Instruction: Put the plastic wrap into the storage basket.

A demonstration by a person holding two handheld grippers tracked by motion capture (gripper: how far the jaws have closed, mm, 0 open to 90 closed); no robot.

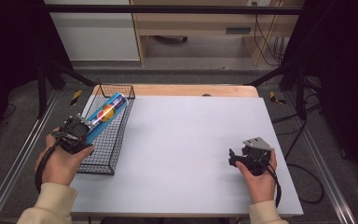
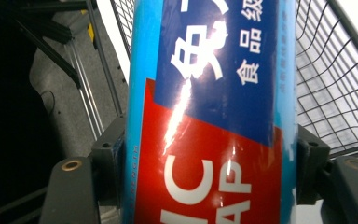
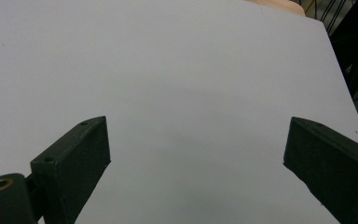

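Over the wire basket (image 1: 103,154), left tongs (image 1: 87,127) clamp the blue can (image 1: 106,113).

The left hand (image 1: 60,161) holds the left gripper (image 1: 81,127) raised at the table's left edge, jaws clamped on something. The right hand (image 1: 260,175) rests the right gripper (image 1: 233,157) low, pointing left, jaws spread wide with nothing between them.

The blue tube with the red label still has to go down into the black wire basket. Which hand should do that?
The left. The left gripper is already shut on the blue tube with the red label, right over the black wire basket. The right gripper is open on the grey table, far from the basket.
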